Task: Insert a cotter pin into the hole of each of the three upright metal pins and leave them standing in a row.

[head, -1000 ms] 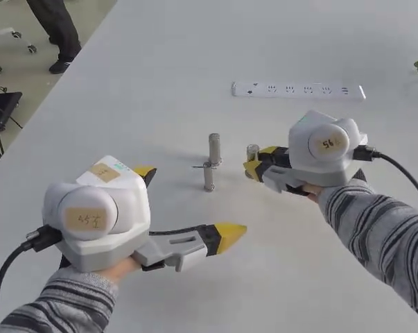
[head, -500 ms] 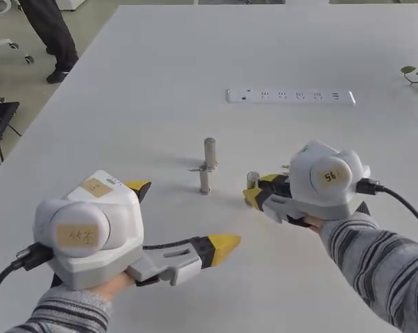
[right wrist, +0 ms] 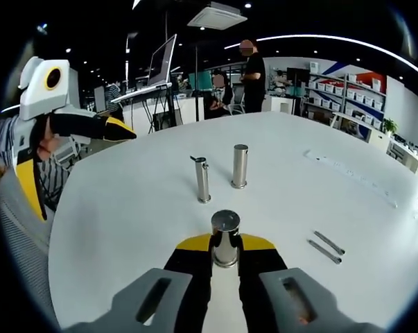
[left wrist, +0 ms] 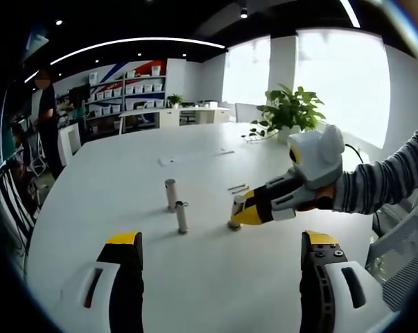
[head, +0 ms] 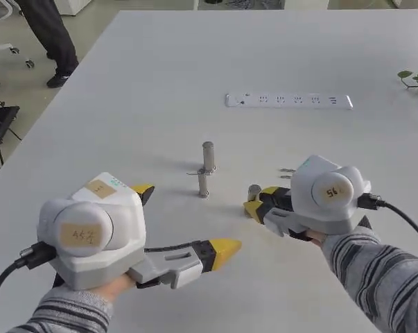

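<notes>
Since the right gripper, clamped on one metal pin, has drawn it near, cotter insertion likely follows; the left gripper gapes empty.

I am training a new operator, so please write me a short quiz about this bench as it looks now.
1. True or false: the left gripper is open and empty.
2. The right gripper is: A) shut on a metal pin B) shut on nothing C) open wide.
3. How many of the three pins already carry a cotter pin?
Key: 1 true; 2 A; 3 one.
</notes>
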Tool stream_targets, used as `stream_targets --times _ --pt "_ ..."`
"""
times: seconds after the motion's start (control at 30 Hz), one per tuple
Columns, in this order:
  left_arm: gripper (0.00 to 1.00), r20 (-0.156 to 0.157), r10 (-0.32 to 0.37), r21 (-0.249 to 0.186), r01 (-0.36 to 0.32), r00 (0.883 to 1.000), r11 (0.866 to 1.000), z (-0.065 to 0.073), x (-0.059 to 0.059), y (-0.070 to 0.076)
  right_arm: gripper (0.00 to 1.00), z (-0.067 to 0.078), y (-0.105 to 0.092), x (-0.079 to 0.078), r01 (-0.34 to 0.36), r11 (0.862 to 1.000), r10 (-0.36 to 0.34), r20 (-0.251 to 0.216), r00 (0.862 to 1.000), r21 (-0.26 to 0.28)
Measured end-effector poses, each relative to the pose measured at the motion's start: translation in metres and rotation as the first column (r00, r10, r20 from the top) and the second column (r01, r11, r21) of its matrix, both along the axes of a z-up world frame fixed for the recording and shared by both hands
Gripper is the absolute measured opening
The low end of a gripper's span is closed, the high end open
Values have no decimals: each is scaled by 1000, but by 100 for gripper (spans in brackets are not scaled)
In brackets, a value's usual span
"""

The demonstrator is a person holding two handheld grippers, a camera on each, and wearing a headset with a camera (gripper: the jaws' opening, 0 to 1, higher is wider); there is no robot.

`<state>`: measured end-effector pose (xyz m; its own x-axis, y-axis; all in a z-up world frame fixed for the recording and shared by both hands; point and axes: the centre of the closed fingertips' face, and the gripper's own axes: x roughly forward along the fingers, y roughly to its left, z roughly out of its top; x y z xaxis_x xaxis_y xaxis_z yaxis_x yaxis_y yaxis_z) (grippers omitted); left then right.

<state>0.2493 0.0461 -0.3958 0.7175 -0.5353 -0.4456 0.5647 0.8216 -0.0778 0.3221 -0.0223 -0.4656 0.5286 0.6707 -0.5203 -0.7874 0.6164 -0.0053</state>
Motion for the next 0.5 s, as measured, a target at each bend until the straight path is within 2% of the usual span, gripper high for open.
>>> stream_targets --times 0.03,0.07,0.17,0.27,0.4,0.5 --pt "94 -1 0 -2 0 1000 1000 0 0 0 8 0 1 0 6 999 -5 -25 1000 31" --pt "94 -3 2 -4 -2 1000 1000 0 0 0 9 -1 0 0 8 999 -6 -38 999 40" --pt "94 -11 1 -5 -1 1000 1000 -1 -1 1 9 -1 0 0 -15 999 16 -27 1000 30" --pt "96 -10 5 2 -5 1000 1000 -1 -1 2 14 2 2 -1 -21 997 26 -63 998 77" --pt "97 -10 11 9 -11 1000 1000 0 -1 2 18 7 -5 0 -46 998 47 -29 998 48" --pt "98 -6 17 5 -17 1000 1000 0 -1 2 23 11 -12 -3 -61 997 63 -44 997 49"
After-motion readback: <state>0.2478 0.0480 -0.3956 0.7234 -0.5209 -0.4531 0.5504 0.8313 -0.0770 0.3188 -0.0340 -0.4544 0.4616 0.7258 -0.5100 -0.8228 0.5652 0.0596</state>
